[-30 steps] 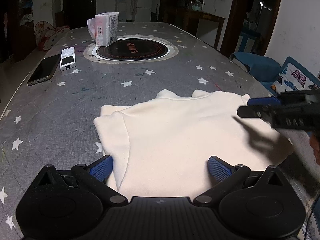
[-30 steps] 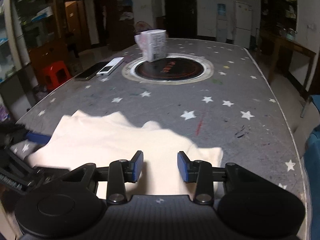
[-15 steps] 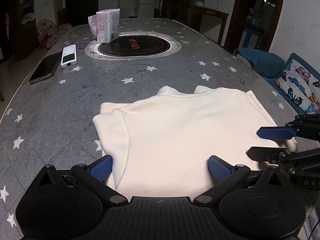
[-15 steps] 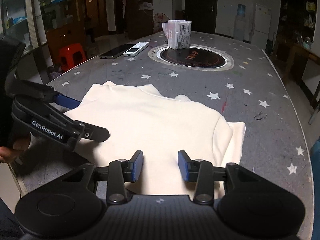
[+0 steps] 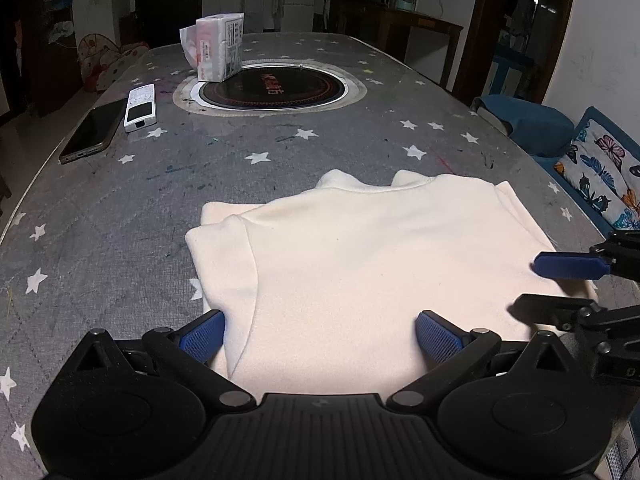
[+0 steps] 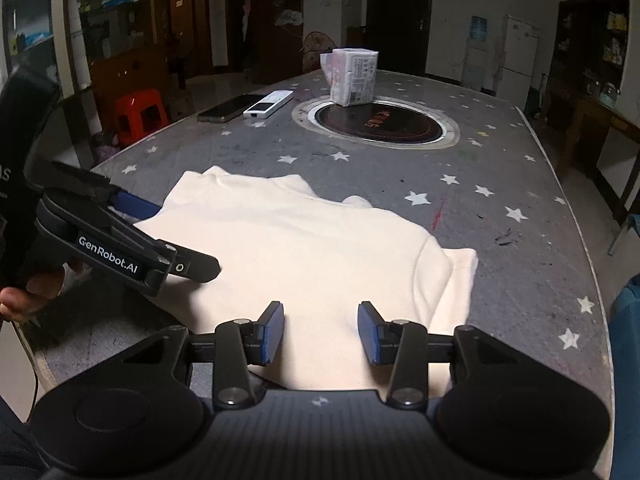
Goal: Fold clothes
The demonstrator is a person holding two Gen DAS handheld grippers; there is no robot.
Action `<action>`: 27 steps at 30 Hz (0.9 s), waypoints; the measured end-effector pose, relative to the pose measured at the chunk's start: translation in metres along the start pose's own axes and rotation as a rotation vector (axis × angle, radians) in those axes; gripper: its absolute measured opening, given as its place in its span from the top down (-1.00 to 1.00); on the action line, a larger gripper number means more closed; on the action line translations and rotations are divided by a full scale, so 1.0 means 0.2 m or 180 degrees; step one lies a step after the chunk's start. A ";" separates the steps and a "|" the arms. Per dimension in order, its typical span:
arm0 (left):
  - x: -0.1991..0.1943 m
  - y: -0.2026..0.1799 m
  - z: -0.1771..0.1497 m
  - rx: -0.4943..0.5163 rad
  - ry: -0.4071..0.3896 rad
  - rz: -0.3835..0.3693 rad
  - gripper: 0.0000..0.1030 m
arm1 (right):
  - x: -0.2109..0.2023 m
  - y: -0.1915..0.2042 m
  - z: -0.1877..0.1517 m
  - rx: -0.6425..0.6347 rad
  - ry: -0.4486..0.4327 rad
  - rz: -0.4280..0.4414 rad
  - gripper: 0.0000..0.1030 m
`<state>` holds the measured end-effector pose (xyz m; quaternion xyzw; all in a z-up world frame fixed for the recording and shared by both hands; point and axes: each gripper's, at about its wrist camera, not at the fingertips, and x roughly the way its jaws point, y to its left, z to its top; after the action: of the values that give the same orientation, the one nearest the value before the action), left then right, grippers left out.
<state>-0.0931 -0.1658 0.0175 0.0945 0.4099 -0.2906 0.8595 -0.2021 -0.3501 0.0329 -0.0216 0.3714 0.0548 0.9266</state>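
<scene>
A cream garment (image 5: 360, 264) lies flat on the near end of the star-patterned grey table (image 5: 120, 208), partly folded, with a sleeve doubled over along one side and the collar pointing toward the far end. Its near hem is hidden in both wrist views beneath the black gripper bodies, so how far it reaches toward the table edge cannot be made out.

The left tongs (image 5: 320, 332) stand wide open over the garment's near edge, one blue pad at the folded sleeve side and the other over the body of the cloth; they hold nothing. Whether the pads touch the fabric is hard to tell. The right tongs (image 6: 321, 332) are also open, more narrowly, with cloth showing between the two pads but not pinched. In the left wrist view the right tongs enter from the right edge, mostly cut off, with only one blue pad and a dark finger showing over the garment's side edge. In the right wrist view the left tongs come in from the left, labelled GenRobot.AI, and a bit of the person's hand (image 6: 28, 292) is visible below, cropped by the frame.

Farther up the table sit a round dark inset cooktop (image 5: 272, 88), a wrapped tissue pack (image 5: 218, 52) at its rim, a white remote (image 5: 140, 107) and a dark phone (image 5: 94, 130) side by side. The room behind is dim and hard to read.
</scene>
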 end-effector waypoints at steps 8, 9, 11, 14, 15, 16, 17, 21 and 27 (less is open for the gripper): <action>0.00 -0.01 0.01 0.0021 0.0043 0.0045 -1.00 | -0.03 -0.05 -0.03 0.0161 -0.0006 0.0011 0.19; 0.00 -0.01 0.01 0.0025 0.0047 0.0049 -1.00 | -0.02 -0.06 -0.04 0.0169 0.0003 0.0010 0.18; 0.00 -0.02 0.01 0.0028 0.0047 0.0063 -1.00 | -0.02 -0.06 -0.05 0.0183 0.0019 0.0006 0.18; -0.01 -0.03 0.01 0.0056 0.0037 0.0094 -1.00 | -0.03 -0.05 -0.06 0.0172 0.0015 -0.0015 0.18; -0.01 -0.04 0.01 0.0078 0.0032 0.0098 -1.00 | -0.03 -0.05 -0.05 0.0169 0.0003 -0.0025 0.18; -0.03 -0.04 0.01 0.0120 0.0005 0.0082 -1.00 | -0.04 -0.04 -0.05 0.0158 -0.0016 -0.0033 0.18; -0.05 -0.05 0.00 0.0161 -0.0023 0.0065 -1.00 | -0.05 -0.04 -0.05 0.0134 -0.0032 -0.0035 0.18; -0.09 -0.05 -0.02 0.0264 -0.0106 0.0021 -0.98 | -0.07 0.00 -0.04 0.0004 -0.0027 0.0005 0.18; -0.11 -0.03 -0.06 0.0288 -0.0122 -0.0004 -0.80 | -0.05 0.02 -0.07 -0.0067 0.0058 -0.0041 0.18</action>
<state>-0.1153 -0.1564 0.0271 0.1275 0.3798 -0.3111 0.8618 -0.2194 -0.3489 0.0290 -0.0342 0.3790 0.0524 0.9233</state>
